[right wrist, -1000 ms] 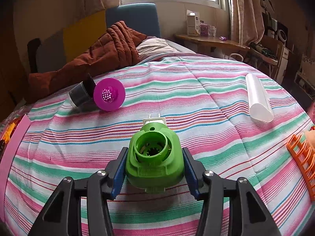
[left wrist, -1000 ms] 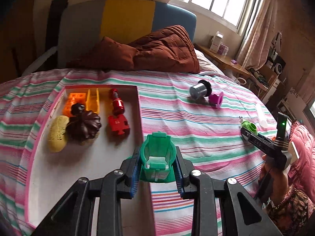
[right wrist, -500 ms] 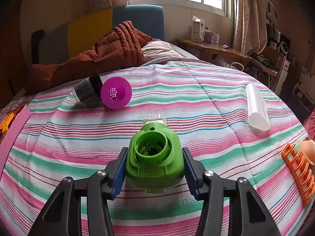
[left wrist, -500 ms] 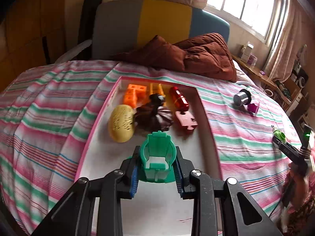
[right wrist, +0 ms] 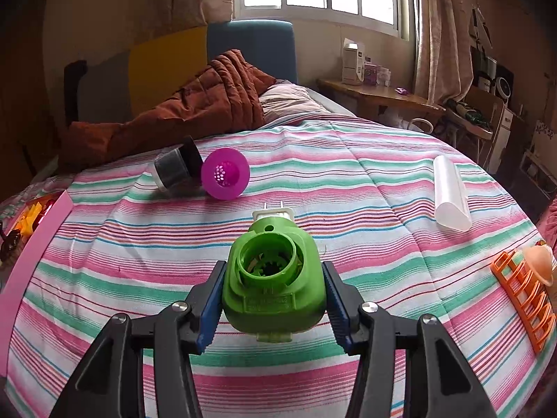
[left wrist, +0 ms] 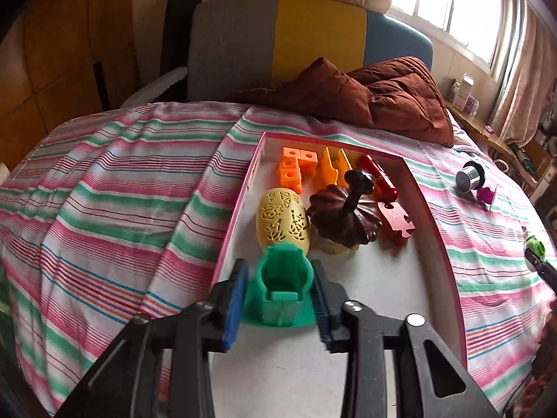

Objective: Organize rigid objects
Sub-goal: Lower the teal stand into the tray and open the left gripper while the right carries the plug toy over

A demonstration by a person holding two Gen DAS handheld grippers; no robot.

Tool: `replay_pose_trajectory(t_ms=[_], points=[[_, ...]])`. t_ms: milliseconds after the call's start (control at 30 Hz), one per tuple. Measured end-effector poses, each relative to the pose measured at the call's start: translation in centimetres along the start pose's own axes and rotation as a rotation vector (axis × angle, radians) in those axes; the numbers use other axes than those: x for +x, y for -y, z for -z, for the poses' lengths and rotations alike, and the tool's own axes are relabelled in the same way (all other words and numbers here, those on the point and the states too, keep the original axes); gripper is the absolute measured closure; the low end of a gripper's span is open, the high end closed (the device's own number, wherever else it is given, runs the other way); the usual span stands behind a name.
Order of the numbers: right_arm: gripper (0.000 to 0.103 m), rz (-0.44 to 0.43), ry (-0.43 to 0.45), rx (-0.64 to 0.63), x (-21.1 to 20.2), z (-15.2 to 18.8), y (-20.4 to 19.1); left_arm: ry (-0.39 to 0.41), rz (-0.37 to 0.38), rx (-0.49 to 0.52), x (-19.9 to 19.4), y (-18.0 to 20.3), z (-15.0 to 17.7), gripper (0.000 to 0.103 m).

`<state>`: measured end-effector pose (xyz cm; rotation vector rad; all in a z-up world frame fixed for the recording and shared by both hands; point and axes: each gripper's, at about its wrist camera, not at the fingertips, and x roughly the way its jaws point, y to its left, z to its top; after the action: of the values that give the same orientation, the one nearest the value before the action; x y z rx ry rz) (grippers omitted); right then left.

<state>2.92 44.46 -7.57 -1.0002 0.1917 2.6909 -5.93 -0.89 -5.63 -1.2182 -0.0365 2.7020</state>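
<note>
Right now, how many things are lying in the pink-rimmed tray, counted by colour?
Red: 2 (cylinder, puzzle piece)
Yellow: 2 (perforated egg, slotted piece)
Orange: 1 (block cluster)
Brown: 1 (fluted lid)
Green: 1 (holder)
Total: 7

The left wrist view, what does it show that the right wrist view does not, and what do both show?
Only the left wrist view: the left gripper, its jaws opening around the teal holder, and the yellow egg. Only the right wrist view: the white tube and orange rack. Both: the pink tray, the green plug-in device in the right gripper, and the purple strainer.
</note>
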Motion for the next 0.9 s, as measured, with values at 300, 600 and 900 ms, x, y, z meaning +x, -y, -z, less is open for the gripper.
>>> replay_pose_trajectory(t_ms=[300, 600, 900], points=[[0.050, -0.137, -0.003, 0.041, -2.4, 0.4, -3.5, 0.041, 0.011, -0.076, -2.1, -1.0, 1.6, 0.034], [0.050, -0.329, -0.056, 0.025, -3.7, 0.5, -9.9, 0.056, 0.044, -0.123, -4.0, -1.3, 3.3, 0.013], [0.050, -0.501, -0.104, -0.075, -5.7, 0.6, -17.4, 0.054, 0.063, -0.126, -5.0, -0.8, 4.2, 0.010]])
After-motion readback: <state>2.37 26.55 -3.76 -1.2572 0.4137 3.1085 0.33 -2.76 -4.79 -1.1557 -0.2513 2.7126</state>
